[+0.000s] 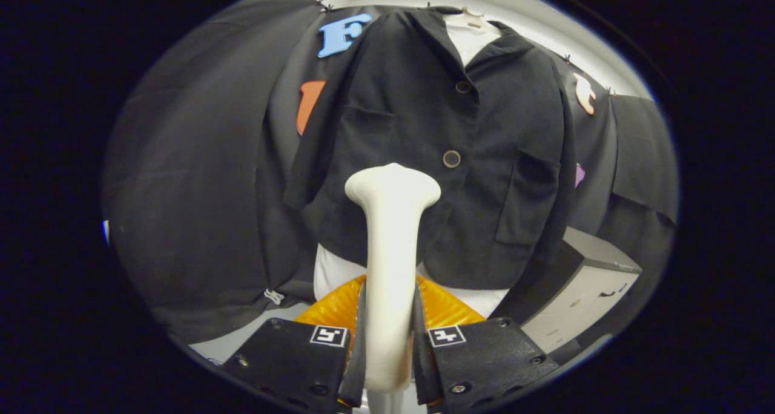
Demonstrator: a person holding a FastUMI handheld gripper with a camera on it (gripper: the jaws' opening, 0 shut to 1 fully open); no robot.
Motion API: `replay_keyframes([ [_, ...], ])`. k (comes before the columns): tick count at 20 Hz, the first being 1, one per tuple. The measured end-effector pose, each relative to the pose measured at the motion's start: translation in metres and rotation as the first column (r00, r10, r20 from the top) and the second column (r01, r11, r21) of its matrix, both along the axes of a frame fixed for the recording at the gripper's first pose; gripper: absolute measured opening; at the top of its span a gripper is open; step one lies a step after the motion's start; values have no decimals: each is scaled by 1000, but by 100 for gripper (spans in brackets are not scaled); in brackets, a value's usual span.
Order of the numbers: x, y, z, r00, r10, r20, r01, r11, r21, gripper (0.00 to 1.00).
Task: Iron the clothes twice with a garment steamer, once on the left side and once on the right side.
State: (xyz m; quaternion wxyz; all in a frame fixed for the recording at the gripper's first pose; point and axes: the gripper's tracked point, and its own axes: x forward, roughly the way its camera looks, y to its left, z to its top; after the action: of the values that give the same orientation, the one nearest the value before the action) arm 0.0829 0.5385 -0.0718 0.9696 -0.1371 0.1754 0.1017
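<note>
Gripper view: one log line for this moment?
gripper: shut on steamer | steamer head: upright, ahead of black jacket | jacket: hanging, buttoned | contact with cloth: cannot tell

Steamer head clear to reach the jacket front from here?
Probably yes. The tongs grip the steamer, its head just before the jacket below the lower button, nothing between.

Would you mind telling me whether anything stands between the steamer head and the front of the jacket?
Nothing visible does. The gripper is shut on the garment steamer, whose head points at the jacket front just below the lower button, with no object between them. The grey box sits off to the side.
</note>
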Motion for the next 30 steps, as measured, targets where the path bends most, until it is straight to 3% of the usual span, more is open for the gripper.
replay_keyframes([
  [6, -20, -20, -37, 995, -34, -93, 32, 999, -29, 35],
  [12, -41, -38, -69, 976, -15, -219, 5, 999, -44, 35],
  [18, -76, -97, -53, 963, 8, -271, -4, 1000, 16, 35],
  [26, -96, -241, 24, 963, 3, -269, 47, 982, 181, 35],
  [30, -100, -342, 47, 966, -33, -255, 94, 968, 232, 35],
])
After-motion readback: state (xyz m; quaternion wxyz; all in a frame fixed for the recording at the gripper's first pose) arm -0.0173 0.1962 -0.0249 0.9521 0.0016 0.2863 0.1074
